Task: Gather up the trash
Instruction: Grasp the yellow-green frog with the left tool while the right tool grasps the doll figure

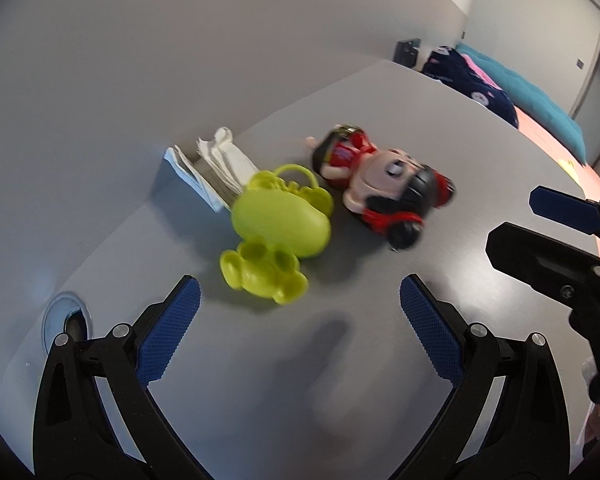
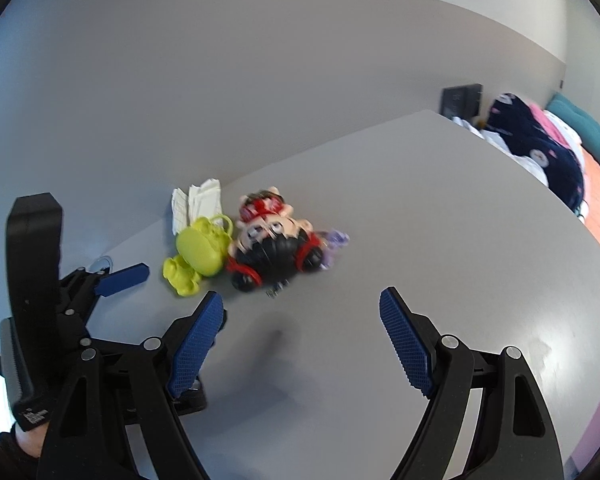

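Note:
On a grey table (image 1: 260,380) lie crumpled white paper tissues (image 1: 212,164), a lime-green plastic toy (image 1: 272,232) and a red-and-black doll toy (image 1: 380,184). They also show in the right wrist view: tissues (image 2: 198,204), green toy (image 2: 198,254), doll (image 2: 272,244), with a small purple piece (image 2: 336,242) beside the doll. My left gripper (image 1: 300,300) is open and empty, just short of the green toy. My right gripper (image 2: 302,312) is open and empty, short of the doll. The right gripper shows at the right edge of the left view (image 1: 552,236).
A round cable grommet (image 1: 66,320) sits in the table at the left. A grey wall runs behind the table. Beyond the far right edge are dark blue bedding (image 2: 540,148), a teal cushion (image 1: 540,100) and a small black device (image 2: 460,100).

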A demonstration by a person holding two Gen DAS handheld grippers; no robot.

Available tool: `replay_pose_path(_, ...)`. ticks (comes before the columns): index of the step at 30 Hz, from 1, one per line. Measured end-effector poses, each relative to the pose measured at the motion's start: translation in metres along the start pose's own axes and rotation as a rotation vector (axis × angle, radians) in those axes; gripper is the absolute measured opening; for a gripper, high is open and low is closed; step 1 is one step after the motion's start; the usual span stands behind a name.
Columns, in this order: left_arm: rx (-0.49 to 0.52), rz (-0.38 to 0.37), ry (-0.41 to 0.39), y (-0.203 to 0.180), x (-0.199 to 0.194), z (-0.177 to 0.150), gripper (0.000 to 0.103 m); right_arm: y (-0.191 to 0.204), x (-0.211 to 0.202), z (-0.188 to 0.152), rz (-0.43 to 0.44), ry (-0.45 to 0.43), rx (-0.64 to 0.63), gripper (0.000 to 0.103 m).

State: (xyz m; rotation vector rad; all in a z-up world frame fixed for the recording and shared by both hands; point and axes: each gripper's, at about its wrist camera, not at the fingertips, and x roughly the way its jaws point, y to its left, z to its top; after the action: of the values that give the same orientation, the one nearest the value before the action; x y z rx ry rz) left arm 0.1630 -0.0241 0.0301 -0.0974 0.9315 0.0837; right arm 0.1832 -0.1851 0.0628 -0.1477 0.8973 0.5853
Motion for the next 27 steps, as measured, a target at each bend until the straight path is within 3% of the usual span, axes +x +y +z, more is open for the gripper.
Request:
replay_pose_path(12, -0.004, 0.009, -0.001, 0.011, 0.02, 0.024, 0.095, 0.007, 0.043, 0.03, 0.01, 0.058, -0.036, 0.081)
replay_pose_path(20, -0.03, 0.018, 0.006, 0.029, 0.028, 0.029, 0.075, 0.012, 0.073, 0.044, -0.009, 0.095, -0.064, 0.081)
replay_pose_path(22, -0.025, 0.029, 0.0, 0.031, 0.027, 0.028, 0.065, 0.015, 0.079, 0.045, -0.016, 0.104, -0.077, 0.081)
replay_pose_path(27, -0.007, 0.052, -0.006, 0.029, 0.026, 0.027, 0.058, 0.025, 0.093, 0.044, -0.017, 0.129, -0.098, 0.075)
